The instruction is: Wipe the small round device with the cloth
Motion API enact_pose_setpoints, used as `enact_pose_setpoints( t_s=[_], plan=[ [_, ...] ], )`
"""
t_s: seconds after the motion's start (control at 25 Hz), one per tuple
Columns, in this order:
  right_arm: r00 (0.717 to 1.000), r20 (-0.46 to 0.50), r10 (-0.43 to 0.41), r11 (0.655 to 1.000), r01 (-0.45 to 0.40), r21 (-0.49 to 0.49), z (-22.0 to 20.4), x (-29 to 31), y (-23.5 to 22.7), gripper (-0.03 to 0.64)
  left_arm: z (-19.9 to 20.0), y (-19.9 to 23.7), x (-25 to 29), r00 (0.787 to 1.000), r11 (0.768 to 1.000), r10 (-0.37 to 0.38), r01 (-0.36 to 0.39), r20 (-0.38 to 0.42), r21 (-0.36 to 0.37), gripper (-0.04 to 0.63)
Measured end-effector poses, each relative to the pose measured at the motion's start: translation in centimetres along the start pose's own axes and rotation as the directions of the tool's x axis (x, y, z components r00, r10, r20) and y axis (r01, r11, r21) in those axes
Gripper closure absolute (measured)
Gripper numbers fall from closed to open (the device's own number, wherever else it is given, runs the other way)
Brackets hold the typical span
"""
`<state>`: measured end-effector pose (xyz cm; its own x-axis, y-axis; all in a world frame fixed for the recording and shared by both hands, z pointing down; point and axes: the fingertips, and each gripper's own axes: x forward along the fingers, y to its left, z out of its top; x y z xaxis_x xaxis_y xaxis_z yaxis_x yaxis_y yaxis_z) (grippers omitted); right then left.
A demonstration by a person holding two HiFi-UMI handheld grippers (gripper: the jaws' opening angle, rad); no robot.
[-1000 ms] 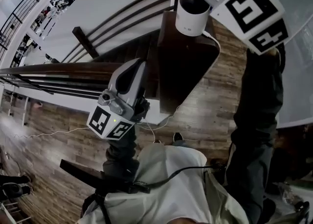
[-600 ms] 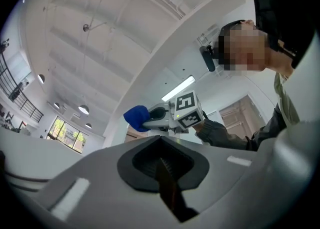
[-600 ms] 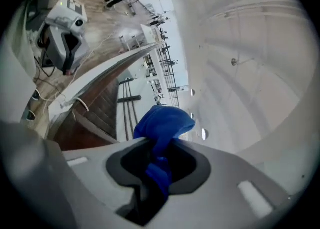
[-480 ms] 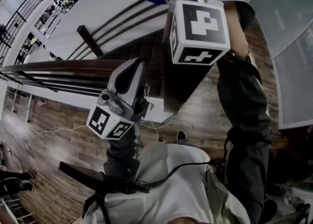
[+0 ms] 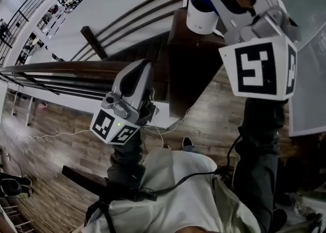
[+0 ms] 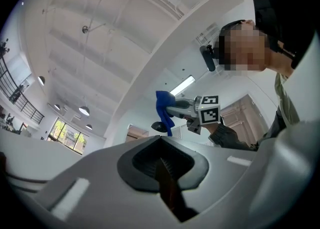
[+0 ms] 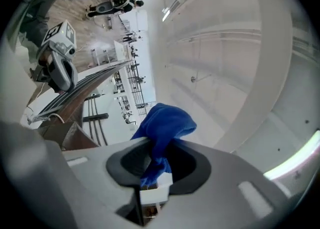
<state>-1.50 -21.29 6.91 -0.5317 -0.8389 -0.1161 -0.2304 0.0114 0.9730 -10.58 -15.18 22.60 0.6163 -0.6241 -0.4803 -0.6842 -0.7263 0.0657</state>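
Head view shows a dark wooden stand (image 5: pixel 191 69), and the small round device (image 5: pixel 200 21), white with a dark top, stands upright at its far end. The right gripper (image 7: pixel 152 165) is clamped on the blue cloth (image 7: pixel 165 123), which bunches out past the nearly closed jaws. It holds the cloth just over the top of the device; if they touch, I cannot tell. The left gripper (image 6: pixel 162 165) has its jaws pressed together with nothing between them and hangs beside the stand, well apart from the device.
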Motion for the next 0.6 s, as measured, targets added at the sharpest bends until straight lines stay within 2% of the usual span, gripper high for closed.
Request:
enact_pose_setpoints(
  t_s=[0.08, 0.2, 0.36, 0.48, 0.52, 0.6],
  plan=[
    [0.999, -0.046, 0.012, 1.0, -0.011, 0.021, -1.2, -1.5, 0.7, 0.525, 0.0, -0.2, 0.1, 1.0, 1.0, -0.004, 0.004, 0.002, -0.005, 0.594],
    [0.993, -0.098, 0.065, 0.998, -0.067, -0.02, -2.3, -2.0, 4.2, 0.525, -0.3, -0.7, 0.4, 1.0, 1.0, -0.015, 0.015, -0.002, -0.014, 0.594],
    [0.983, -0.107, 0.15, 0.988, -0.153, -0.02, -2.5, -2.3, 8.5, 0.525, -0.1, -1.4, 0.5, 1.0, 0.999, -0.031, 0.031, 0.0, -0.014, 0.594],
    [0.962, -0.098, 0.255, 0.967, -0.255, 0.009, -2.7, -3.1, 10.9, 0.525, -0.2, -1.8, 0.4, 1.0, 1.0, -0.028, 0.028, 0.0, -0.008, 0.594],
    [0.961, -0.088, 0.263, 0.965, -0.263, 0.011, -2.6, -3.1, 10.7, 0.525, -0.3, -1.9, 0.4, 1.0, 1.0, -0.026, 0.026, -0.001, -0.007, 0.594],
    [0.981, -0.07, 0.183, 0.983, -0.185, -0.013, -2.1, -3.0, 8.1, 0.525, -0.5, -2.1, 0.5, 1.0, 1.0, -0.02, 0.02, -0.005, -0.008, 0.594]
  ],
)
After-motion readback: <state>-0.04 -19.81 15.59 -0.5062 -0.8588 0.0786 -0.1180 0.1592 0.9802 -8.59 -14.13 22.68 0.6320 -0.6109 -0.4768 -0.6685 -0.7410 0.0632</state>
